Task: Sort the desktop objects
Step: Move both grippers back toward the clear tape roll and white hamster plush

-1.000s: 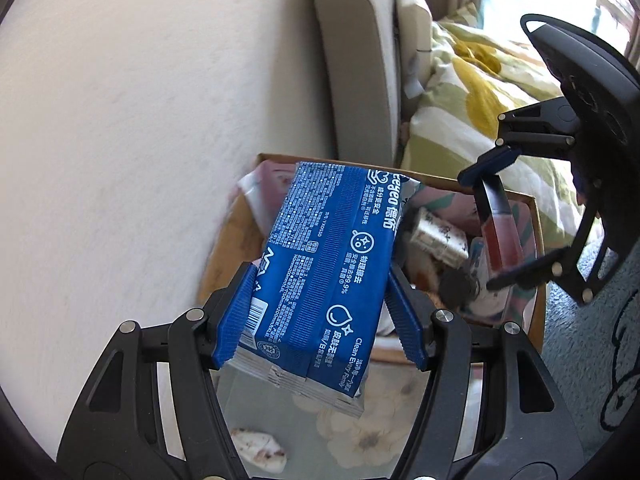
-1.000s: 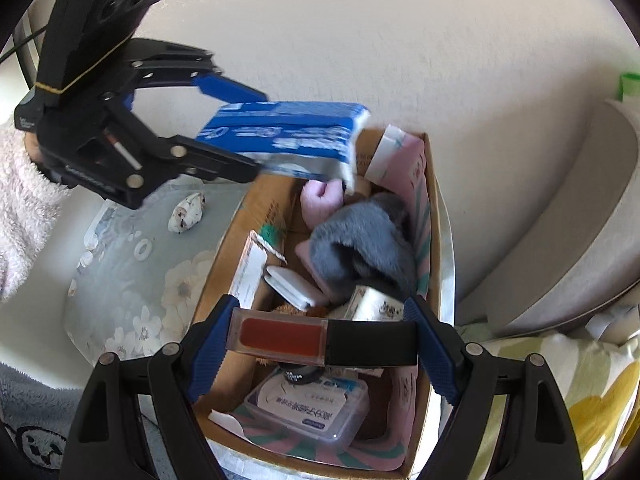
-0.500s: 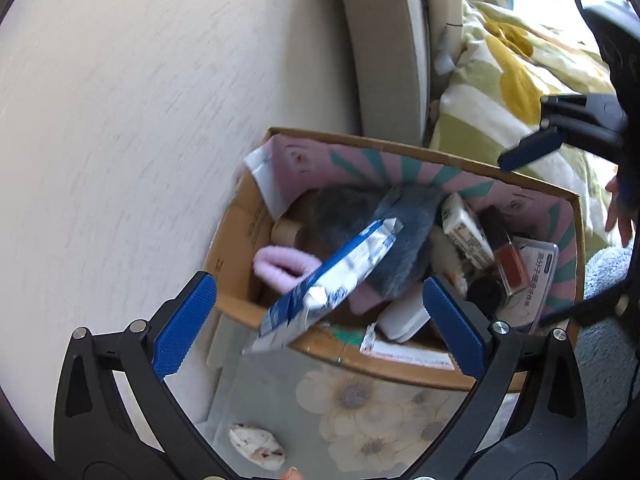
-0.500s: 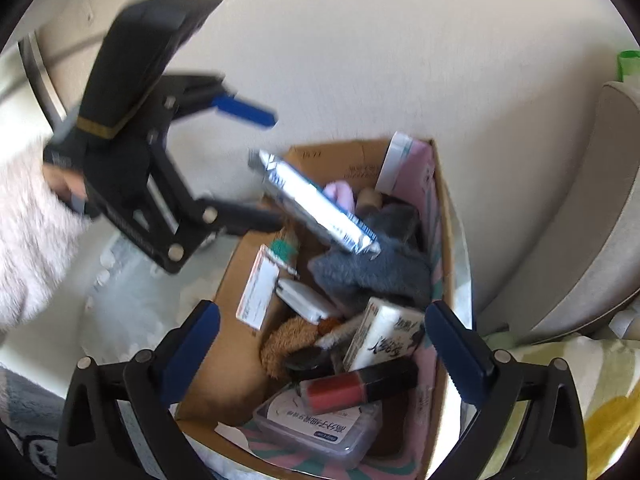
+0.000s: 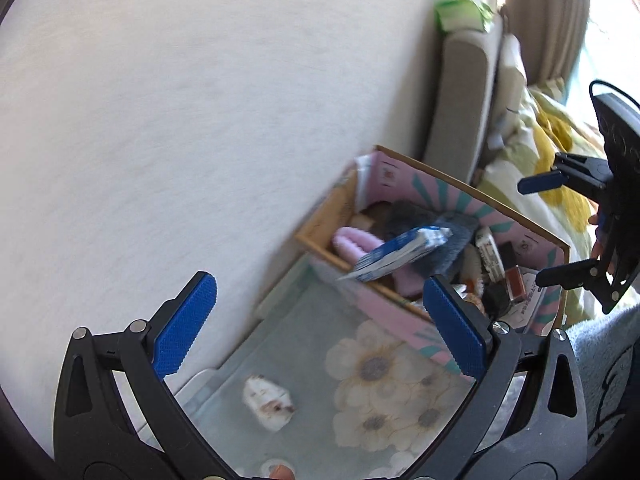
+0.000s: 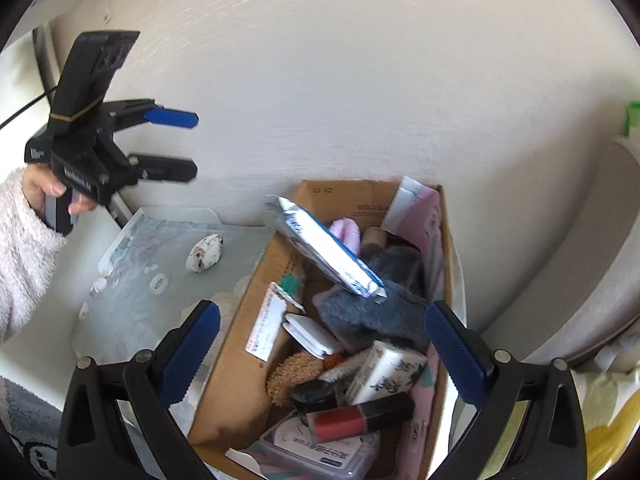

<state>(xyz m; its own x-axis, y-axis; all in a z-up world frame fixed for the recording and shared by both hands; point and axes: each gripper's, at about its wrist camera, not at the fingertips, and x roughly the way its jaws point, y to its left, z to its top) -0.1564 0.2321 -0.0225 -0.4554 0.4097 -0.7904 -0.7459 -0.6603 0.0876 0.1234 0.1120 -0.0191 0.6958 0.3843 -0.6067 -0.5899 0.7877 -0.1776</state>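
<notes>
left gripper (image 6: 170,146): my black frame, blue ribbed pads, silver screws, yellow band round the black top block, white lettering on the side, thin black cable upper left | left hand (image 6: 48,192): bare skin, fluffy cream sleeve | right gripper (image 6: 320,352): same black arms, blue pads, silver screws

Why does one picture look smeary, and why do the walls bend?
Left wrist view: motion blur smears the cardboard box and blue packet; window glare whitens the upper right. Right wrist view: sharper; the fisheye lens curves the wall, and dark corners ring both pictures.
</notes>
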